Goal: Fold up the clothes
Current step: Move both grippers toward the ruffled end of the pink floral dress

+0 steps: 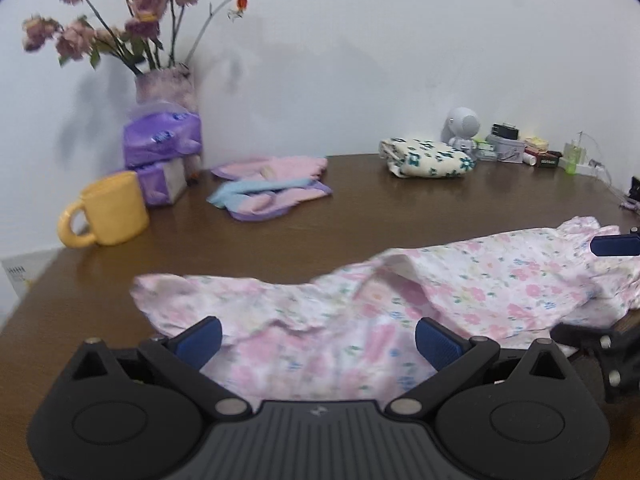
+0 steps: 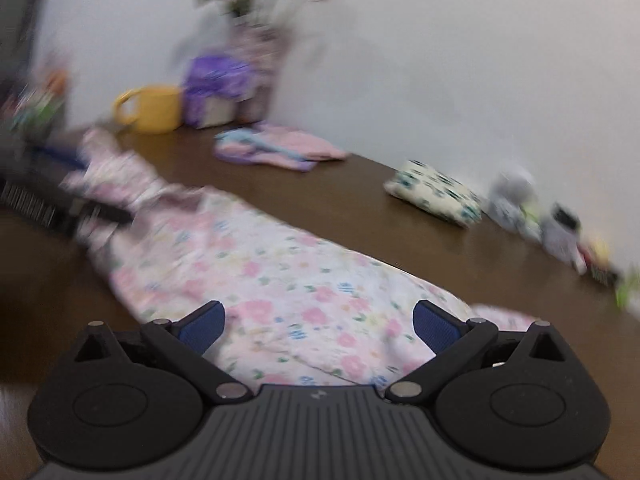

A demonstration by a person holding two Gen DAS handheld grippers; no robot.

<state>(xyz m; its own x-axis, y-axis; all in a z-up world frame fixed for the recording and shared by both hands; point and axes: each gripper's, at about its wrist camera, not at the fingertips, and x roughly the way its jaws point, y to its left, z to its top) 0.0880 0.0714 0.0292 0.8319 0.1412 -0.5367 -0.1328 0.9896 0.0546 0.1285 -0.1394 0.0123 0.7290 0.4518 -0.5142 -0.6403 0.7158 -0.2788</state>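
pink floral cotton garment [image 1: 360,312] was spread rumpled on the brown wooden table [image 1: 360,208], straddled by the wide-open left gripper [image 1: 318,338] and right gripper [image 2: 318,326], so a single layer might be pinched and bunched.

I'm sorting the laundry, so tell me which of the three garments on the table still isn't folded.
The pink floral garment under both open grippers lies spread and rumpled. The cream blue-flowered bundle and the pink-and-purple pile sit folded near the wall.
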